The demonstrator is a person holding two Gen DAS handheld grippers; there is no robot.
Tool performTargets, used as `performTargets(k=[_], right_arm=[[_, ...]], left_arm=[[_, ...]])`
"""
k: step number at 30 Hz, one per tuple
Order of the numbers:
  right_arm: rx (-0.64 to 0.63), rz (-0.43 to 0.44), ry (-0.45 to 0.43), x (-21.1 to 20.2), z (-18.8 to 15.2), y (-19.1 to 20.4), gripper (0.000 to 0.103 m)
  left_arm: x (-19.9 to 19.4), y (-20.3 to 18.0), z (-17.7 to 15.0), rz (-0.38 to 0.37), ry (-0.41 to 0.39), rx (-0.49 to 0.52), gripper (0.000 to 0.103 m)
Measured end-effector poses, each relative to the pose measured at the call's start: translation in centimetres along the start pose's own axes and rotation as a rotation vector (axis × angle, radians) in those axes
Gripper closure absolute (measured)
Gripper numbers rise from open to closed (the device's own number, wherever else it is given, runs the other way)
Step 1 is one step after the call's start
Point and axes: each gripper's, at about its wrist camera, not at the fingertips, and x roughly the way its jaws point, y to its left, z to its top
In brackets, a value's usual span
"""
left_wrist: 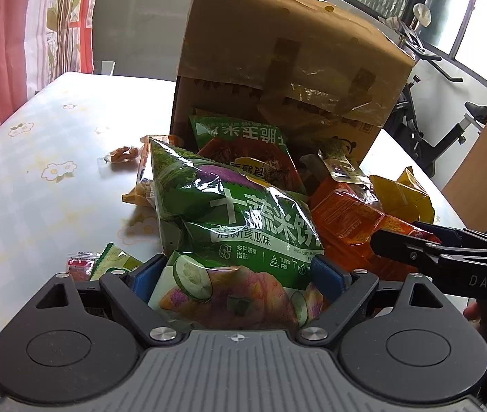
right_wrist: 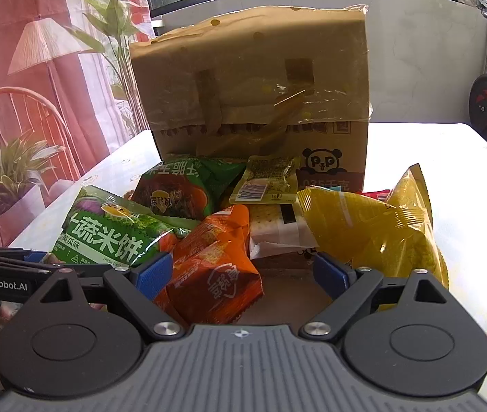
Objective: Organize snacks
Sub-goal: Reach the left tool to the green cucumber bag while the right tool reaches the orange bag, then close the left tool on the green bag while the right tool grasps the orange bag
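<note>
Scene: a heap of snack bags on a pale flowered table (left_wrist: 37,178), piled against the front of a taped cardboard box (right_wrist: 250,103).
Left gripper (left_wrist: 240,276): jaws wide, a green bag (left_wrist: 240,226) lying between the blue pads; whether the pads press on it I cannot tell, though the bag looks loose rather than pinched.
Right gripper (right_wrist: 243,271): jaws wide, an orange bag (right_wrist: 212,274) lying by its left pad at 9 o'clock; the right pad stands clear.
Where the snacks are: the green bag sits at 12 o'clock from the left gripper; a yellow bag (right_wrist: 373,230) lies at 2 o'clock from the right gripper; a cracker pack (right_wrist: 277,230) rests between orange and yellow.
Handling, as judged: the bags look light, air-puffed, glossy and slippery, with brittle contents; a hard squeeze could crush them. The flat crimped end seam looks the safest hold.
Writing on green bag: large white Chinese characters for vegetable rice cakes, cucumber flavour; small English "FRESH CUCUMBER".
Writing on box: a panda cartoon marked "P" and "P".
Writing on tools: "GenRobot.AI" and "DAS".
</note>
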Motion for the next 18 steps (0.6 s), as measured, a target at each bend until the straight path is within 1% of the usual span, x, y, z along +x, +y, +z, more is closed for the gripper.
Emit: performTargets(k=[4,7,9,13,18], right_arm=[[0.002,0.009,0.009,0.1,-0.1,0.0,0.013],[0.01,0.013,0.019,0.3,-0.1,-0.1,0.015],[0.017,0.018,0.025,0.3,-0.2,-0.1,0.015],[0.038,0.04,0.041,0.5,-0.3,-0.2,0.018],[0.056,0.067,0.054,0.6,-0.4,-0.1,0.022]], left_arm=[[-0.3,0.1,0.0,-0.004,-0.008,-0.007,0.016],[-0.7,0.3,0.0,-0.009,-0.031,-0.013,0.029],[-1.1,0.3,0.0,-0.027,-0.048,-0.007,0.04],[-1.8,-0.2,0.0,-0.014,-0.073,0.025,0.045],[-2.5,-0.3,0.0,0.008,-0.097,0.034,0.046]])
